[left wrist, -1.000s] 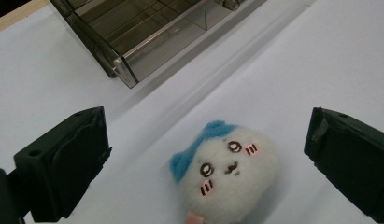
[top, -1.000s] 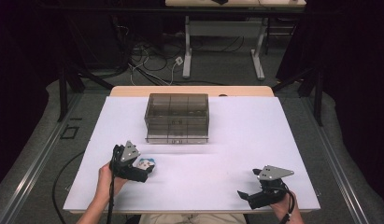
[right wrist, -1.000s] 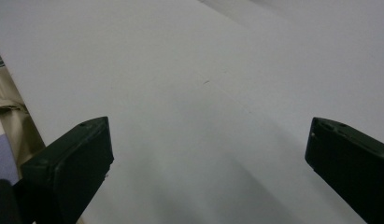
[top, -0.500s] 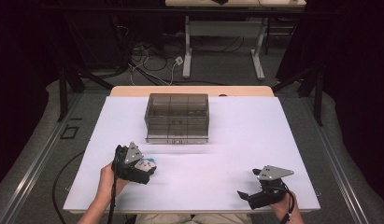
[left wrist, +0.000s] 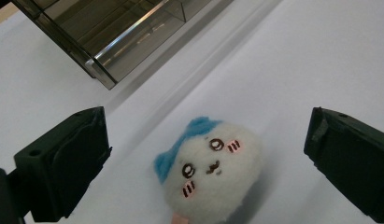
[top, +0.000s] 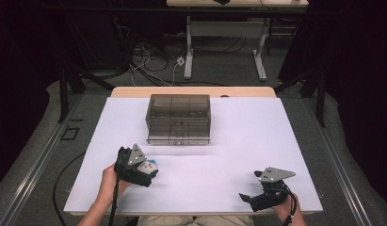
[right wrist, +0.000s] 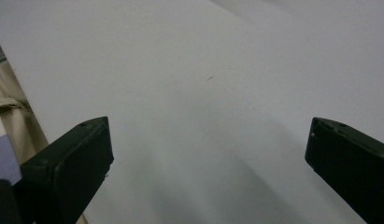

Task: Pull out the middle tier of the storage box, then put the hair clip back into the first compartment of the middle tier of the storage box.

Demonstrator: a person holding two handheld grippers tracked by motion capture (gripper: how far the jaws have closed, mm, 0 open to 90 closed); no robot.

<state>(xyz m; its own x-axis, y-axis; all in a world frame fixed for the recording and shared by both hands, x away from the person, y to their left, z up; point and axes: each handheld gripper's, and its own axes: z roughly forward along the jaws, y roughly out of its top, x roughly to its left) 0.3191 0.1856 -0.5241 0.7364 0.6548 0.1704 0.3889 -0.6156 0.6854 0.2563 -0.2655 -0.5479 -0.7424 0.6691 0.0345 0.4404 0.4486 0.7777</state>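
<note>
My left claw (top: pixel 149 170) hovered over the white surface (top: pixel 238 141), on the near side of the smoky clear drawer box (top: pixel 178 118) and a little to its left. Its jaws stood spread wide, and between them lay a small plush toy (left wrist: pixel 212 173), white with a blue tuft and a stitched face with pink cheek marks. In the left gripper view neither jaw touched the toy; there was bare surface on both sides of it. The bottom of the toy was cut off by the lower edge of that view, where a bit of pink showed that I could not make out. From the high view the plush toy (top: pixel 149 165) was mostly hidden behind my claw's body and grey plate, with just a pale and blue patch peeking out.

In the left gripper view one corner of the drawer box (left wrist: pixel 119 32) showed beyond the toy; the rest ran out of the frame. From the high view I could see dividers through its tinted walls, but what sat inside was too dim to tell.

My right claw (top: pixel 250 197) hung well apart from the box, toward its near right, close to the surface's near edge. Its jaws were spread wide too, with nothing between them but plain white surface (right wrist: pixel 217 93). At the left edge of the right gripper view a strip of beige cloth (right wrist: pixel 10 121) showed past the surface's edge, cut off and hard to identify.
</note>
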